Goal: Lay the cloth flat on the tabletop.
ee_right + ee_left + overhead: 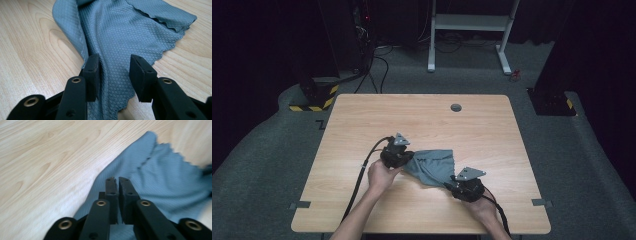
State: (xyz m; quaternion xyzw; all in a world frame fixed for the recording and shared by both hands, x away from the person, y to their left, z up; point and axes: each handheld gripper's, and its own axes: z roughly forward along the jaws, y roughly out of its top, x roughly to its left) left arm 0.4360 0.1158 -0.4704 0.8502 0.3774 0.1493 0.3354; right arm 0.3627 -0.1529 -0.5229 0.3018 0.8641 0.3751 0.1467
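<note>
Dark flooring is surrounding the wooden table (362, 115), where a grey cloth (432, 165) is lying between both claws. Its left edge is being pinched by the clenched left gripper (118, 181). Nearer the person, the right gripper (115, 68) is gaping released, cloth lying loose between its jaws.

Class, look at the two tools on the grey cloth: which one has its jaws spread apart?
The right tool: a clear gap between its jaws over the cloth; the left tool is nearly closed.

Matt grey-blue waffle-weave cloth (125, 32) with scalloped edges on smooth pale wood-grain table (422, 120)
</note>
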